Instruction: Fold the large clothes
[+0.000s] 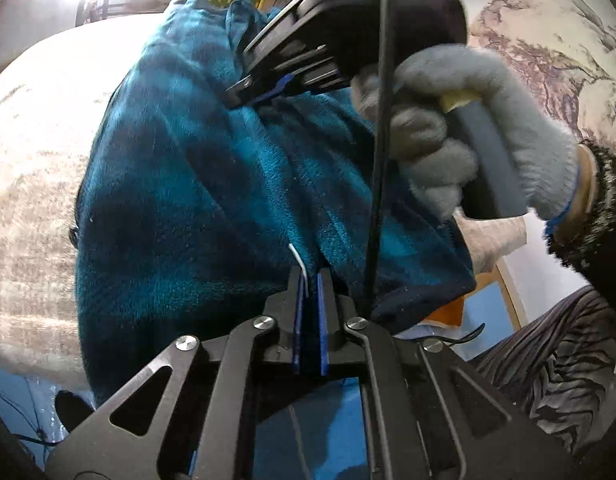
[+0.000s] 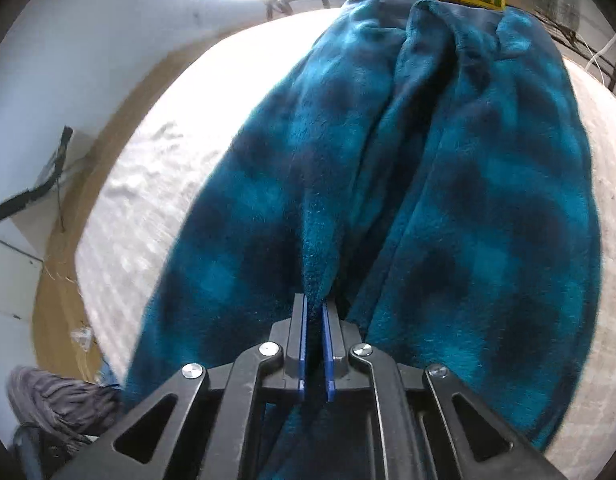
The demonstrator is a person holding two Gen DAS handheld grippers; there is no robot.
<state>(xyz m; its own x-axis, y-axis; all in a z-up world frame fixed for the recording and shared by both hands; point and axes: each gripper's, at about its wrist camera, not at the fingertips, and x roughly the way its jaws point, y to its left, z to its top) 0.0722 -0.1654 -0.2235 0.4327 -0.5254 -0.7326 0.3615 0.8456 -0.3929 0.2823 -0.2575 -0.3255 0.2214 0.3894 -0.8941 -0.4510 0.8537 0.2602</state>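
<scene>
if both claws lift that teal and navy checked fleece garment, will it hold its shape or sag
Probably sag: the teal and navy checked fleece garment already lies in soft folds on the pale table. Its plush pile likely grips well, since the left claw and right claw both pinch ridges. It looks bulky, so some weight may drag.

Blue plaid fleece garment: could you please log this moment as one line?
left gripper: shut on blue plaid fleece garment | right gripper: shut on garment fold | support: white bed
</scene>
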